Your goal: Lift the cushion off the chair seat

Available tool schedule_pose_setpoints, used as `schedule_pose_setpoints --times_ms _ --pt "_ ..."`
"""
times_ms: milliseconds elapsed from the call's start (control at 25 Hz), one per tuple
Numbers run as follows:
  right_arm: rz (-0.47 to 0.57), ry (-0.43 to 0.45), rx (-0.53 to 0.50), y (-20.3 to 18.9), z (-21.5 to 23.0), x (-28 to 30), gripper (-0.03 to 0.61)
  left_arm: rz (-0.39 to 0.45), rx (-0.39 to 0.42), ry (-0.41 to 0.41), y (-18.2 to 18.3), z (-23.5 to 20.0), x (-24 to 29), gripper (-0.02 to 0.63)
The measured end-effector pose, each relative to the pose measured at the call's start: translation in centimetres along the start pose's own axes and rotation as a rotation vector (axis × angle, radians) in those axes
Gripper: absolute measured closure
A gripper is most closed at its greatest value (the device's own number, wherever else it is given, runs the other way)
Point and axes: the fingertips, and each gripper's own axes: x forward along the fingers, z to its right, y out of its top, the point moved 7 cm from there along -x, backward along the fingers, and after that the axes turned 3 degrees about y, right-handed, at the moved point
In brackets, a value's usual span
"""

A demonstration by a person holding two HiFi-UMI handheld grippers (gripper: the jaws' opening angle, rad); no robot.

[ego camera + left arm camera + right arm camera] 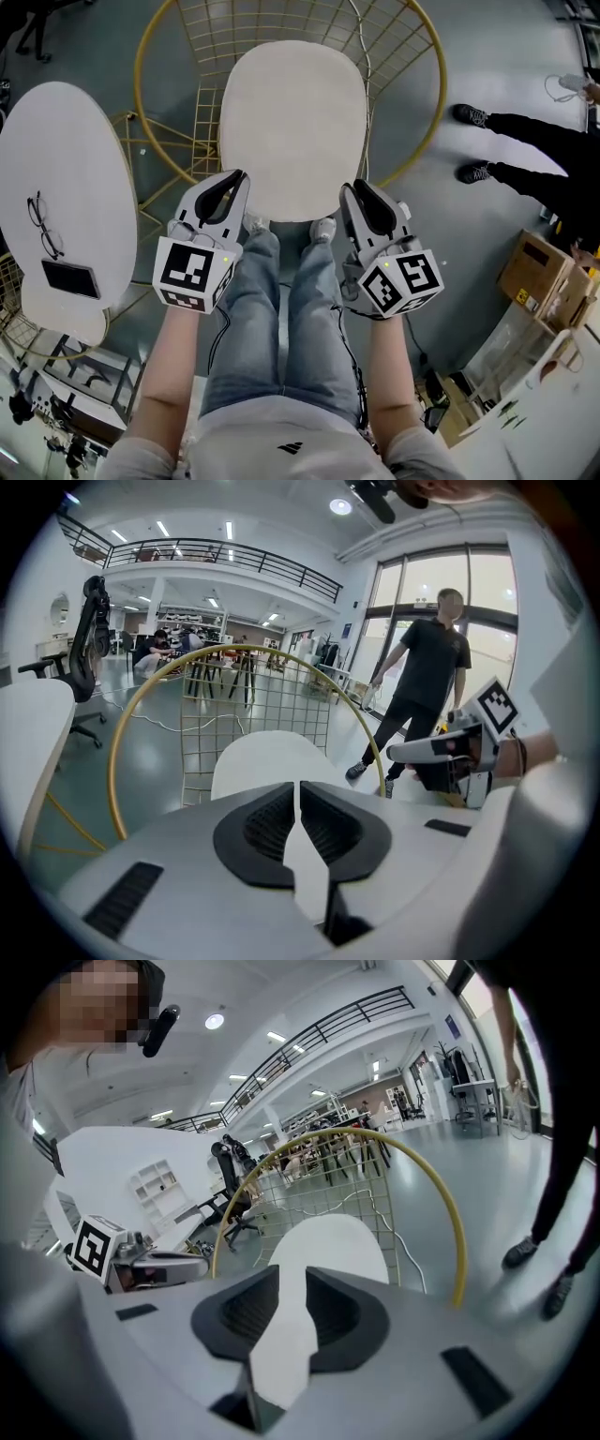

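An off-white cushion lies on the seat of a round gold wire chair. Both grippers are at its near edge, one at each near corner. My left gripper is shut, with only a thin slit between its black pads and nothing held. My right gripper is open, and the cushion shows through the gap between its pads. The cushion lies ahead of the left gripper and the right gripper. I cannot tell whether either tip touches it.
A white oval table stands at the left with glasses and a dark phone on it. A person in black stands right of the chair. Cardboard boxes sit at the right. My own legs are between the grippers.
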Motion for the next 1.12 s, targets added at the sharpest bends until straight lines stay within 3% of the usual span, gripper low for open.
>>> schedule_pose_setpoints --times_ms 320,480,800,1120 --pt "-0.034 -0.036 0.009 -3.2 2.1 1.8 0.469 -0.051 -0.027 0.062 -3.8 -1.7 2.0 0.595" --pt "-0.052 -0.050 0.003 -4.5 2.8 2.5 0.462 -0.080 -0.010 0.082 -5.3 -2.1 2.8 0.566" --pt "-0.098 -0.054 0.006 -6.9 3.3 3.8 0.456 -0.118 -0.071 0.120 -7.8 -3.1 3.6 0.525" --pt "-0.130 -0.076 0.016 -8.4 4.1 4.2 0.442 -0.165 -0.070 0.170 -9.5 -3.7 4.4 0.491"
